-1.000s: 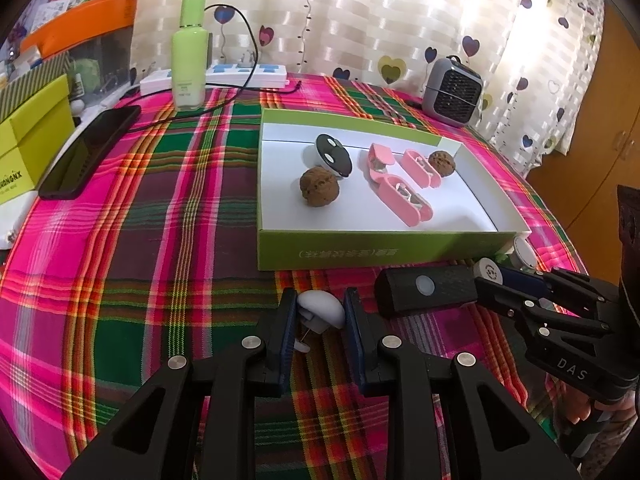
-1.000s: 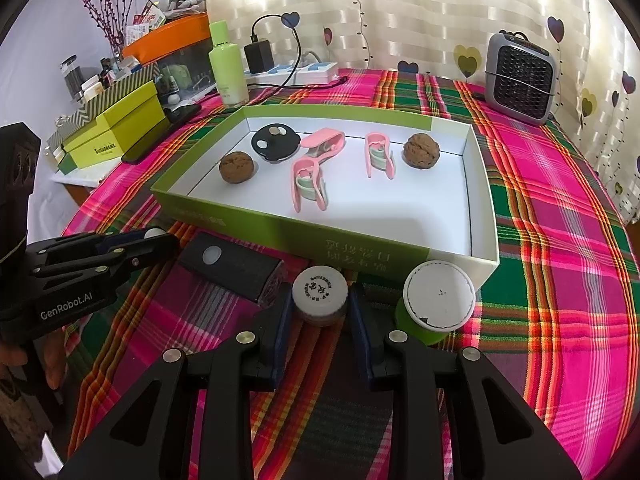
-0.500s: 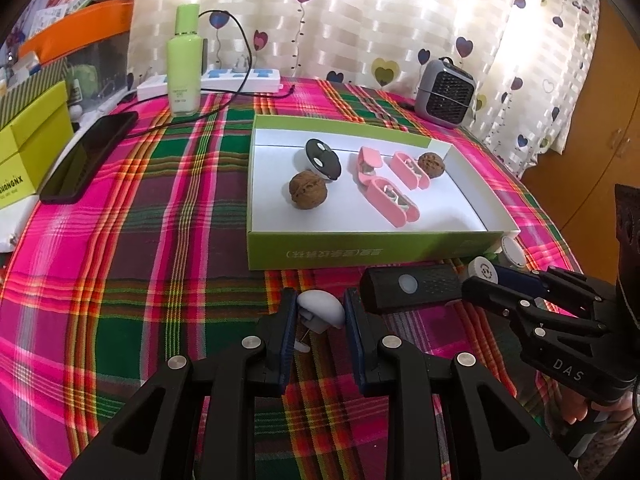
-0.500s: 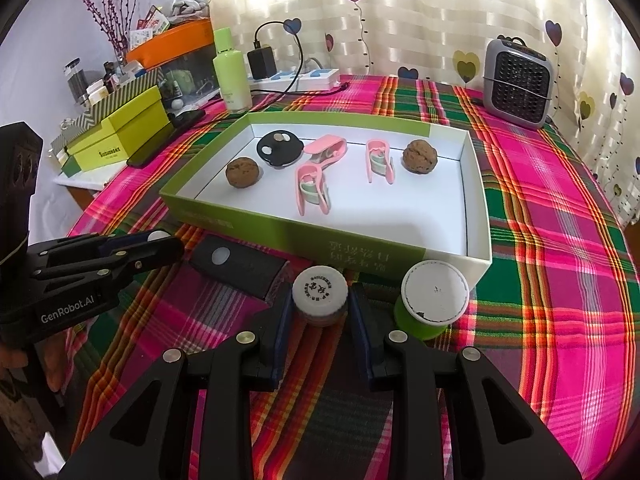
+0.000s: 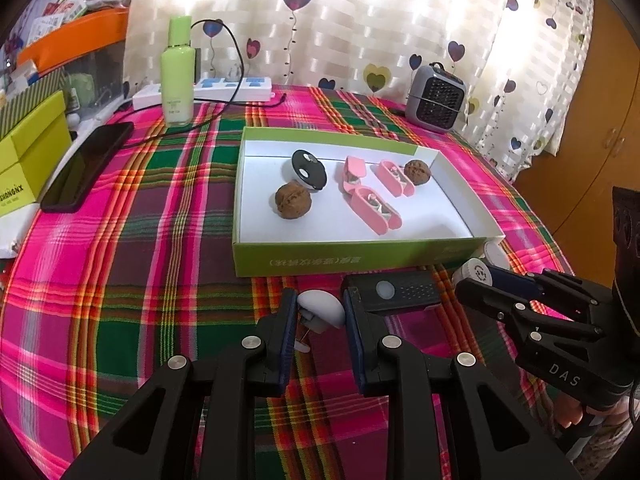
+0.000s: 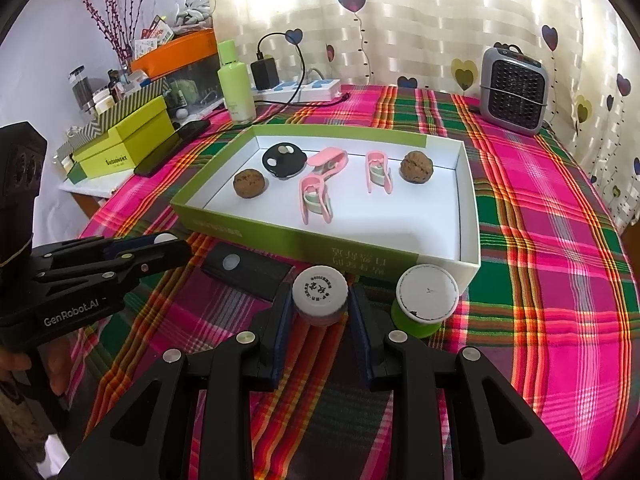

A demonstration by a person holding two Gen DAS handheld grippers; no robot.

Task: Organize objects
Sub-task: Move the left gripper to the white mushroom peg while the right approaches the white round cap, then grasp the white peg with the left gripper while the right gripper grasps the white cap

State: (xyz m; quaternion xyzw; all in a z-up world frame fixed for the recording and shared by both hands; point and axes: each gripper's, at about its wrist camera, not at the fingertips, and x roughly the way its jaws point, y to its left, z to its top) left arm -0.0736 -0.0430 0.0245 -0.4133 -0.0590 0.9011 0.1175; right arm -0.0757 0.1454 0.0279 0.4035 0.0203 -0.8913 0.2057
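**Readable markings on grippers and boxes**

"DAS" is showing in white on the right gripper (image 5: 480, 280). "GenRobot.AI" is showing on the left gripper (image 6: 176, 246). The lime-green box (image 6: 132, 140) is carrying a small dark word, too blurred to read. Print on the tray's front wall (image 5: 360, 260) and bottle cap (image 6: 320, 289) is staying illegible.

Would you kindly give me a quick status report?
Left gripper shut on small white plastic piece. Right gripper shut on white-capped bottle. Green-walled box ahead, nothing blocking.

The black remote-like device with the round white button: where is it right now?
The black device lies flat on the plaid cloth just outside the green box's near wall, between the left gripper and the right gripper, left of the white-capped bottle.
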